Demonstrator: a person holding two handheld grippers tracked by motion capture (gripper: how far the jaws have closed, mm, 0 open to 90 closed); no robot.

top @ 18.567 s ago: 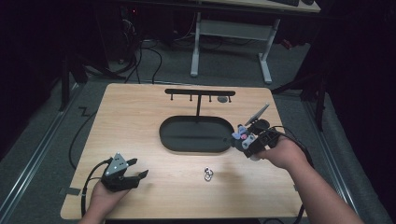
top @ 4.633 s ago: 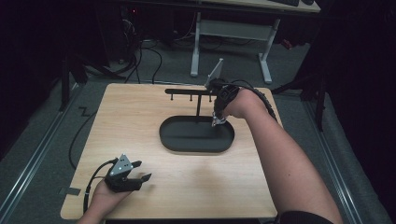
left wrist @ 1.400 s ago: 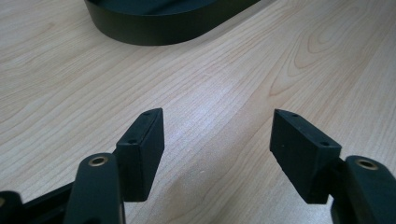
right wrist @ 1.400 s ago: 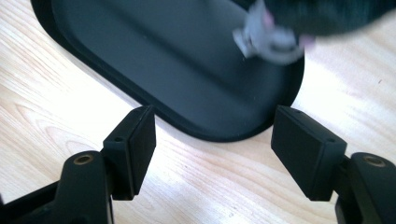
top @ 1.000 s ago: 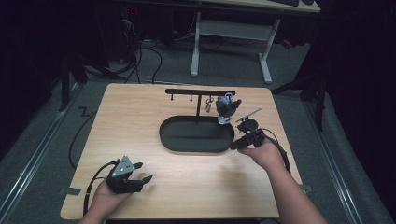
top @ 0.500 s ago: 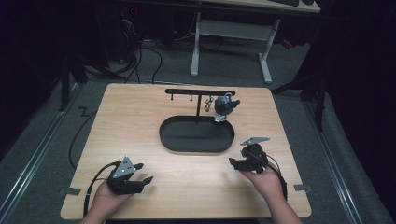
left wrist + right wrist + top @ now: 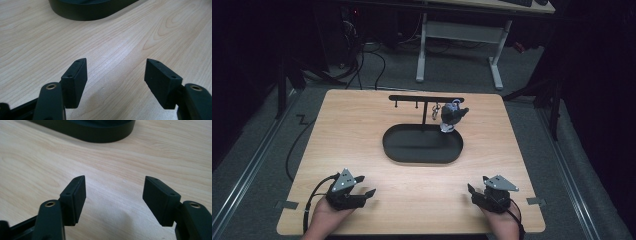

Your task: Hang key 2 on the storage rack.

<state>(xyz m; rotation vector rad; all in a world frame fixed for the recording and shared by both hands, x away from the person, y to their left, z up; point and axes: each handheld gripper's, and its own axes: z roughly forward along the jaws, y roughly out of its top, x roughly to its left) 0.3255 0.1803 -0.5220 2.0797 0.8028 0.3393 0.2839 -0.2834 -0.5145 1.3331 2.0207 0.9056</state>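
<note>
Keychain (image 7: 453, 115) with ring hung on stand (image 7: 425, 99) above tray (image 7: 422, 145); left hand-held gripper (image 7: 364, 193) and right hand-held gripper (image 7: 473, 191) rest spread, empty, on tabletop (image 7: 362, 125), apparently parked clear.

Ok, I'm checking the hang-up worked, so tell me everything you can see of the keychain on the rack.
The keychain is a small dark grey, lumpy figure with pale bluish bits at its top and bottom. It hangs from the right end of the black rack's crossbar, over the oval tray's far right rim. A small metal ring hangs beside it. Neither gripper is near it.
</note>
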